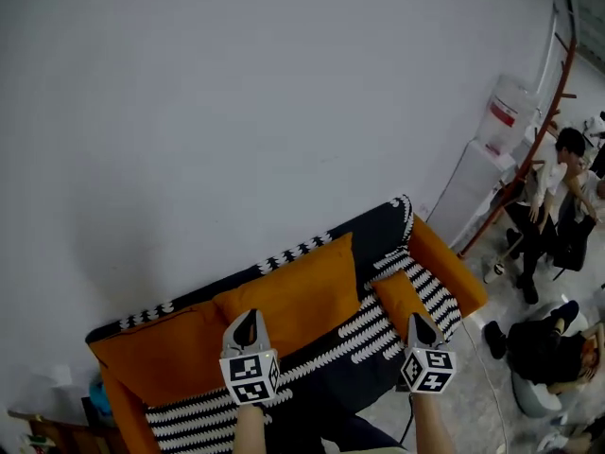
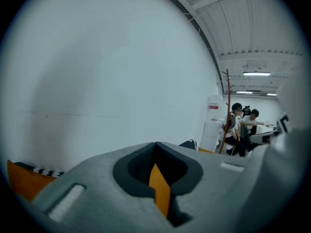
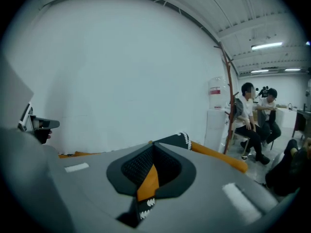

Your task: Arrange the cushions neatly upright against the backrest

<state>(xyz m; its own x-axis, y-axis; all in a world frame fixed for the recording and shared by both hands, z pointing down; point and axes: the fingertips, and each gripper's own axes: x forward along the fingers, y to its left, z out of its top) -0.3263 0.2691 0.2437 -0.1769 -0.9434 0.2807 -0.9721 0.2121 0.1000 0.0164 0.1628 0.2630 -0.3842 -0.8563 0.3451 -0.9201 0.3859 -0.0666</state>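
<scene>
Both jaws fully closed, nothing held. Small orange cushion (image 1: 401, 298) sits low just ahead of right gripper (image 1: 418, 322); two large cushions (image 1: 301, 293) lean on the backrest (image 1: 301, 250) ahead of left gripper (image 1: 248, 320). We open right, pinch its top edge, and stand it up.

Sofa (image 1: 452, 270) front cut off by bottom edge; person (image 1: 546, 350) near right edge partly cropped.
</scene>
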